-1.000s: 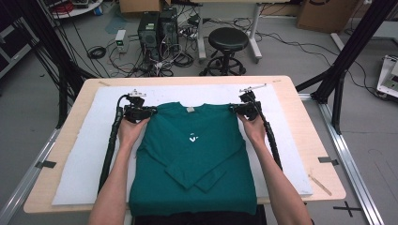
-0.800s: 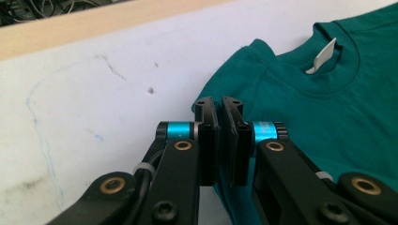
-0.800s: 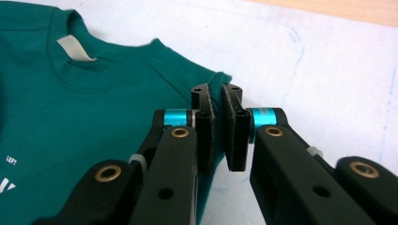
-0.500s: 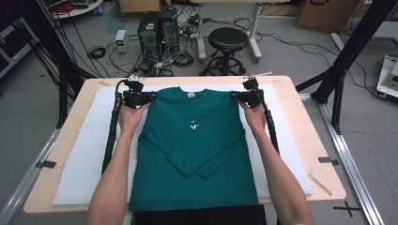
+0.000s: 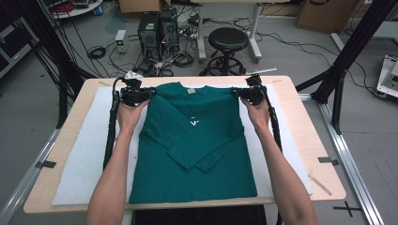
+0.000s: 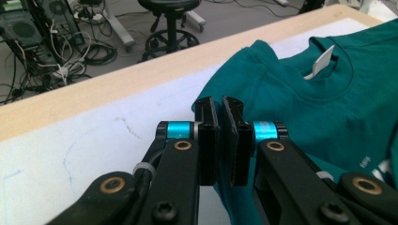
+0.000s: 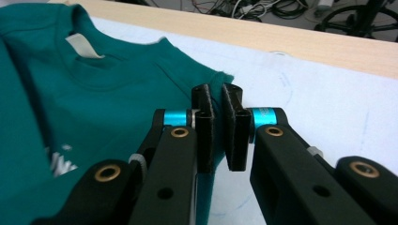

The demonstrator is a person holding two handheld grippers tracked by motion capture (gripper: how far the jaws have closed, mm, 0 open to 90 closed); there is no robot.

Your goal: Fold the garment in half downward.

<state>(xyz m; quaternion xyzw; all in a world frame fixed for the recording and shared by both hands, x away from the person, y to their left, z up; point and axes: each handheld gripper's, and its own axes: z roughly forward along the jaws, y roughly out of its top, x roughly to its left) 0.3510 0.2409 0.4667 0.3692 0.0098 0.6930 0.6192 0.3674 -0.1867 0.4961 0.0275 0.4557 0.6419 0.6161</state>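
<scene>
A teal long-sleeved shirt (image 5: 195,140) lies face up on a white mat (image 5: 84,159), collar toward the far edge, sleeves folded across the chest. My left gripper (image 5: 149,93) is shut on the shirt's left shoulder edge; in the left gripper view the teal cloth (image 6: 300,103) is pinched between the gripper (image 6: 219,105) jaws. My right gripper (image 5: 237,92) is shut on the right shoulder edge, and the shirt fabric (image 7: 94,93) runs in between the gripper (image 7: 217,96) jaws. A white label (image 6: 324,61) shows inside the collar.
The mat covers a wooden table (image 5: 300,103), with bare wood along the far edge and right side. Behind the table stand a black stool (image 5: 227,42), computer towers (image 5: 157,26) and loose cables on the floor. Black frame posts (image 5: 347,51) rise at the right.
Both grippers have moved toward the far edge of the table, pulling the shirt's shoulders with them, so the shirt now lies farther up the mat and stretched flatter.
</scene>
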